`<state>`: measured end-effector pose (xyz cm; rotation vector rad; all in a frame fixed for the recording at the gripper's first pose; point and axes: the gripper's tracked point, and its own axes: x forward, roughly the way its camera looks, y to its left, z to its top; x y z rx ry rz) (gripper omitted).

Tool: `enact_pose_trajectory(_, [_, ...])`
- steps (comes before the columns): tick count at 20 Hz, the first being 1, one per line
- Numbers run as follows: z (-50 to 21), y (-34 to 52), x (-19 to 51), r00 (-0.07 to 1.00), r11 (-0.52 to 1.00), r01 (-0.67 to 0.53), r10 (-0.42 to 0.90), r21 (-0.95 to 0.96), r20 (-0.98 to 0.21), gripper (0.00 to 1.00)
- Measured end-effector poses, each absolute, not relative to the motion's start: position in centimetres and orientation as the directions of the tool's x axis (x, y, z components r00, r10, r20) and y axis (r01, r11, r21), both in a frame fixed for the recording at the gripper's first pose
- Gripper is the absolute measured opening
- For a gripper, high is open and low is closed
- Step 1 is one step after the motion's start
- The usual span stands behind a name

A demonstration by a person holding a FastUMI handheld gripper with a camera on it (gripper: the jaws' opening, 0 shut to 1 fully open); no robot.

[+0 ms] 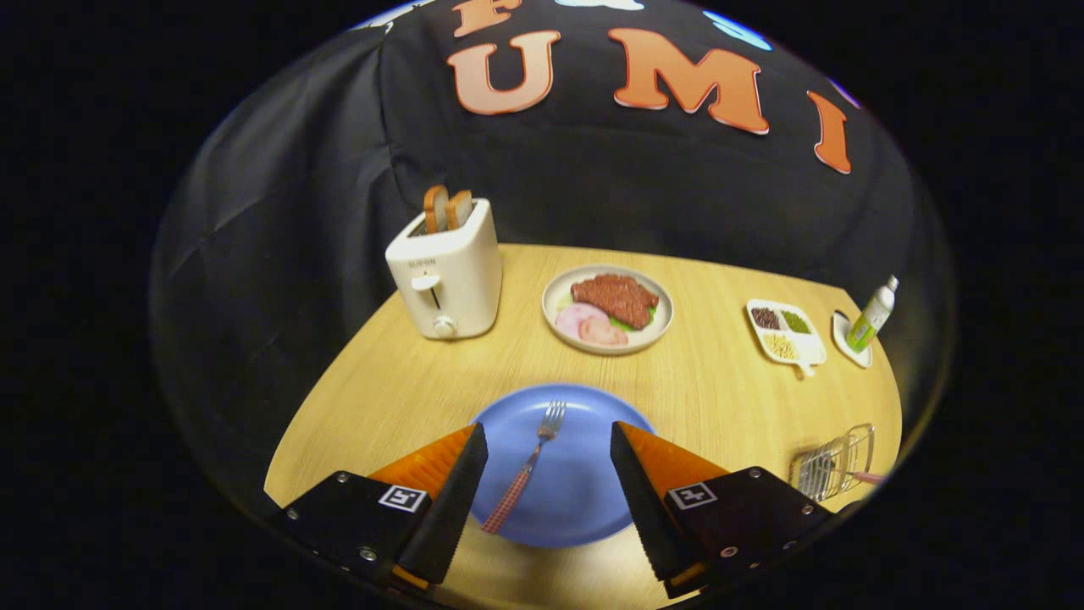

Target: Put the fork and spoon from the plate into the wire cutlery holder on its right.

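claw-mounted fisheye looks forward, down over the table (694, 398).

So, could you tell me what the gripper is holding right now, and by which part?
Nothing is held. The gripper is open, its fingers apart on either side of the fork, which lies on the blue plate.

Lighting: even, warm, from overhead; desk (406, 398) bright, booth wall dim. Shadows: soft, short. Glare: faint sheen on plate (584, 500) between open jaws. Distortion: strong fisheye curvature at periphery. Focus: slight softness beyond jaws.
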<state>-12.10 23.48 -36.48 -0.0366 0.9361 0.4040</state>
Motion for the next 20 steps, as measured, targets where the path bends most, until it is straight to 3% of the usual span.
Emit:
enact_pose_trajectory(8, [-43.0, 24.9, -16.1, 0.382, 0.936, -0.315, 0.278, 0.159, -0.881, 0.57])
enact_pose_trajectory(13, [-44.5, 24.9, -17.0, 0.333, 0.941, -0.293, 0.268, 0.171, -0.904, 0.25])
enact_pose_trajectory(17, [-44.7, 24.4, -16.8, 0.329, 0.949, -0.253, 0.268, 0.189, -0.905, 0.12])
enact_pose_trajectory(20, [-43.6, 23.5, -15.7, 0.370, 0.947, -0.255, 0.282, 0.195, -0.885, 0.08])
